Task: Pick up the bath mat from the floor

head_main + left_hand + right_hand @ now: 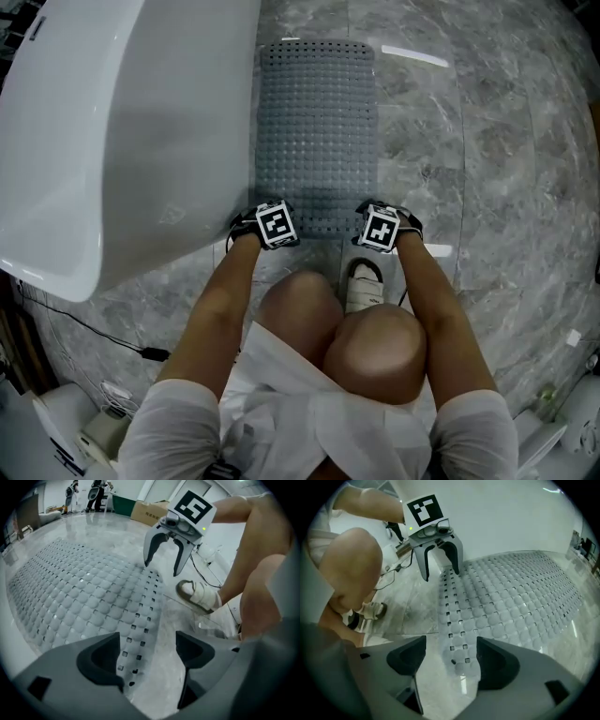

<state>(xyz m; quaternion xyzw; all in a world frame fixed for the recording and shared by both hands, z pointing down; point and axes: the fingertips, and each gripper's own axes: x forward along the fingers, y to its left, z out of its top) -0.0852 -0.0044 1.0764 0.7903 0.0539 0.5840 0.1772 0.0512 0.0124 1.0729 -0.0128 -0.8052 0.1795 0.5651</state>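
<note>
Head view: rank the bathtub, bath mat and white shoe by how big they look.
1. bathtub, largest, though it stands nearer the camera than the floor
2. bath mat
3. white shoe, smallest, partly hidden by a knee

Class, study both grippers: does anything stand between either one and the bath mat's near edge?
Nothing visible does. The left gripper and right gripper hang open over the near corners of the bath mat, bare floor and mat between their jaws. The bathtub and the shoe lie aside.

Dim, fisheye-warped frames; perhaps overhead glare
</note>
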